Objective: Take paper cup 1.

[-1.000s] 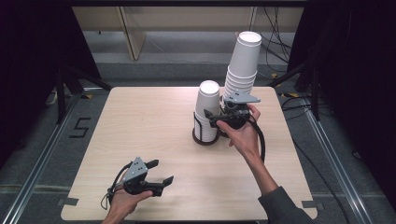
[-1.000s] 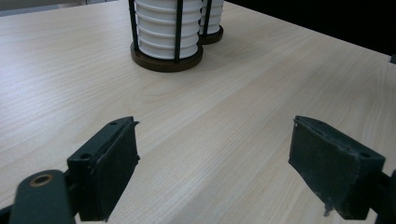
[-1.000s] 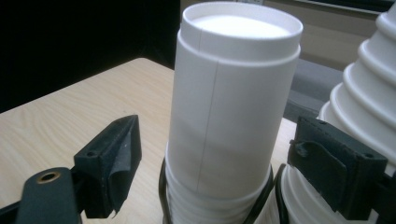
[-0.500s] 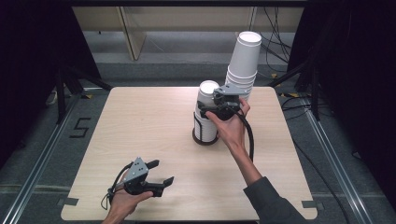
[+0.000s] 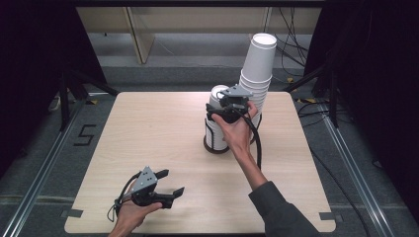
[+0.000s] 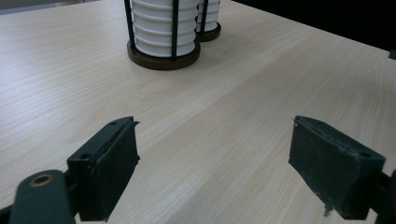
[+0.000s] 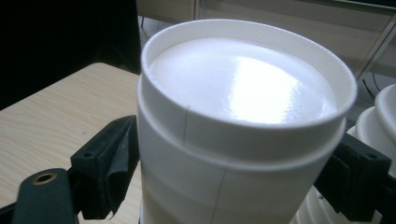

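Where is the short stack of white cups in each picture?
High view: the short stack stands mid-table in its rack, the right gripper at its top.
Left gripper view: top middle, in the near rack.
Right gripper view: its upside-down top cup sits in the middle, between the jaws.
Shared landmark: the tall stack beside it.

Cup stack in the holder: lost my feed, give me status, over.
Right tongs astride top cup of short stack, grip unconfirmed. Left tongs open, empty, low over table. Tall leaning stack close beside; watch it.
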`<state>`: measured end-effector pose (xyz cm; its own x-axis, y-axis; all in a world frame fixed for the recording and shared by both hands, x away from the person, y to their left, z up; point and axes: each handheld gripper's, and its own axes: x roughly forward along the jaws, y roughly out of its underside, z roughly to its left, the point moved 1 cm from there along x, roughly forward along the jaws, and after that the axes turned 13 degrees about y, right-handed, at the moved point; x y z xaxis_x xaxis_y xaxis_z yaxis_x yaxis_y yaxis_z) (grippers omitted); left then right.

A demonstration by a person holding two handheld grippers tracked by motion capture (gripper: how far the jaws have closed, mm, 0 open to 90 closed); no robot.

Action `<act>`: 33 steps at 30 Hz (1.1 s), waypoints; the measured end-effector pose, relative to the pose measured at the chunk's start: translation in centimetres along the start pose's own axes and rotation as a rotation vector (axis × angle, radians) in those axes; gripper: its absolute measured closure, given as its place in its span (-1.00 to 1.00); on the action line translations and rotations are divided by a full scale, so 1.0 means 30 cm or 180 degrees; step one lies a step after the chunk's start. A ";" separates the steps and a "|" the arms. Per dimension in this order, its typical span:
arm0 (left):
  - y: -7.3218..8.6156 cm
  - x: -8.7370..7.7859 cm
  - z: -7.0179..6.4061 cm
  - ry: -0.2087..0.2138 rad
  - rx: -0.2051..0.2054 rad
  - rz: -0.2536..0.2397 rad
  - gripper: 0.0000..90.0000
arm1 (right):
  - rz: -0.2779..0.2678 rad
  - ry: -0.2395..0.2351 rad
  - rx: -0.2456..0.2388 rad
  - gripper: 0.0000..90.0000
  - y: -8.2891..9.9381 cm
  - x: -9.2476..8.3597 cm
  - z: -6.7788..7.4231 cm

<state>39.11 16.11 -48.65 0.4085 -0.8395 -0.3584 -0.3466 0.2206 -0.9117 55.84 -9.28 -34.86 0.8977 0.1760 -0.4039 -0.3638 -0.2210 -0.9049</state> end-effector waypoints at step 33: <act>0.001 0.003 0.000 0.0031 0.0006 -0.0009 -0.67 | -0.0555 -0.0176 0.0189 -0.55 -0.221 -0.193 -0.048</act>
<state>39.14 16.05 -48.71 0.4013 -0.8448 -0.3539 -0.3439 0.2191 -0.9131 53.41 -10.21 -26.34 0.9341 0.2594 -0.2455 -0.2193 -0.1258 -0.9675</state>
